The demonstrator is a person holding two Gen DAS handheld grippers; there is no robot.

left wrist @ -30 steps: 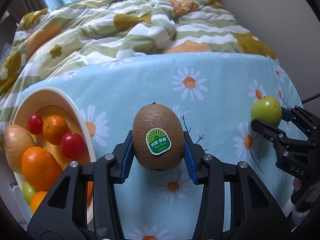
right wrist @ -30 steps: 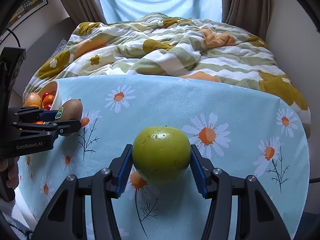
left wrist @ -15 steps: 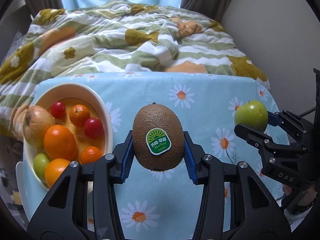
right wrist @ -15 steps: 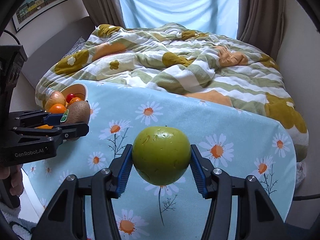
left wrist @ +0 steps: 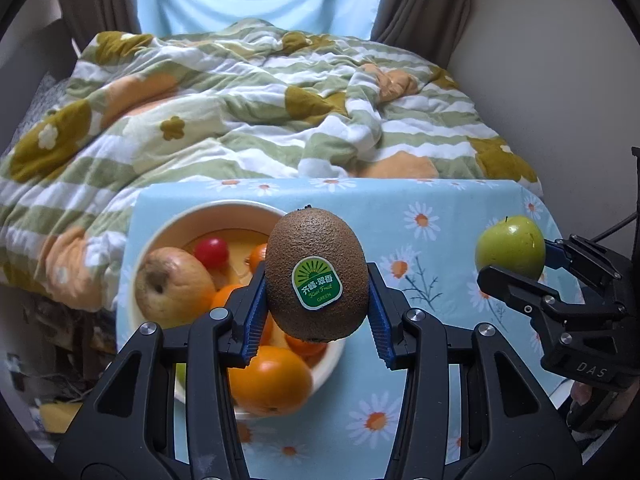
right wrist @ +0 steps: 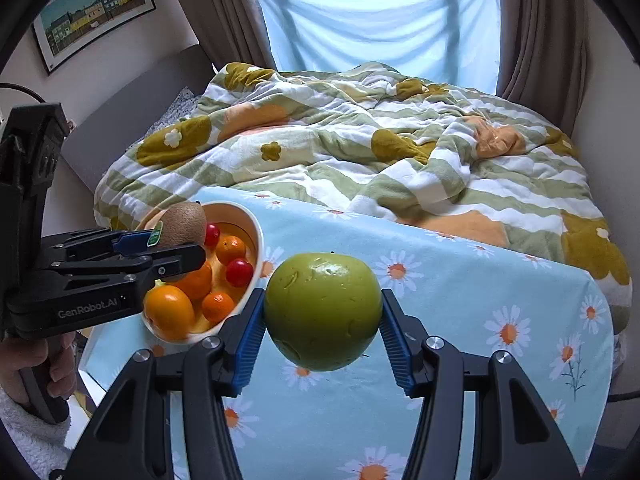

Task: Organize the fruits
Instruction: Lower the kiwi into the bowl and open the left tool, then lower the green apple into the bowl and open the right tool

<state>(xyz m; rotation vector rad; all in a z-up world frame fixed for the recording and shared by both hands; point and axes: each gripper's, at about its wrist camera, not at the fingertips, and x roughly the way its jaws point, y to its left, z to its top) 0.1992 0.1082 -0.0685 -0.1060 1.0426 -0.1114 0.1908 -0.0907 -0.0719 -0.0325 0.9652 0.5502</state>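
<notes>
My left gripper (left wrist: 318,308) is shut on a brown kiwi (left wrist: 316,272) with a green sticker and holds it above the right part of a cream fruit bowl (left wrist: 224,210). The bowl holds oranges, red cherry tomatoes and a pale apple (left wrist: 172,290). My right gripper (right wrist: 322,334) is shut on a green apple (right wrist: 323,310), held above the daisy-print tablecloth to the right of the bowl (right wrist: 256,232). The right wrist view shows the left gripper (right wrist: 172,248) with the kiwi (right wrist: 182,222) over the bowl. The left wrist view shows the green apple (left wrist: 510,246) in the right gripper (left wrist: 524,258).
The table with the blue daisy cloth (right wrist: 460,292) stands against a bed with a green, white and orange striped quilt (left wrist: 260,112). A wall is close on the right (left wrist: 560,80). Curtains and a window are behind the bed. The bowl sits near the table's left edge.
Both grippers have risen and the left one has moved left, so the kiwi now hangs over the bowl instead of beside it. Both grips are unchanged.
</notes>
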